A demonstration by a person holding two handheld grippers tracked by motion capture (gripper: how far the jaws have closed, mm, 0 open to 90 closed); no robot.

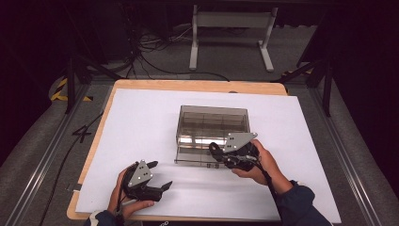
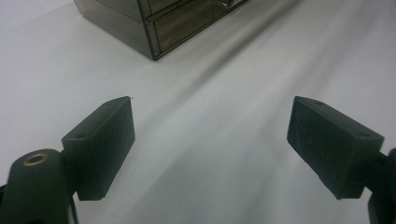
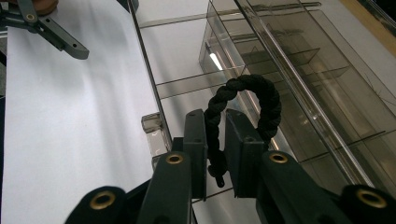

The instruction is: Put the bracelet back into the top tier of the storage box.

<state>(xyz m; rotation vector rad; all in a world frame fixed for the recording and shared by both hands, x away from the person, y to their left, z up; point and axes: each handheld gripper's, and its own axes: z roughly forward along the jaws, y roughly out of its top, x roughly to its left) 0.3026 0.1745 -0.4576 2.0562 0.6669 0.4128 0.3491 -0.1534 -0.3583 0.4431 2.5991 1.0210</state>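
right gripper (image 3: pixel 215 154) — nearly closed, pinching black rope loop (image 3: pixel 261 93) | left gripper (image 2: pixel 210 140) — spread, empty

Dark navy sleeves (image 1: pixel 299 200), black L hand-held gripper (image 1: pixel 159 189) & R hand-held gripper (image 1: pixel 217 155), grey 3-cornered top plates w/ holes, brass rivets, black cables
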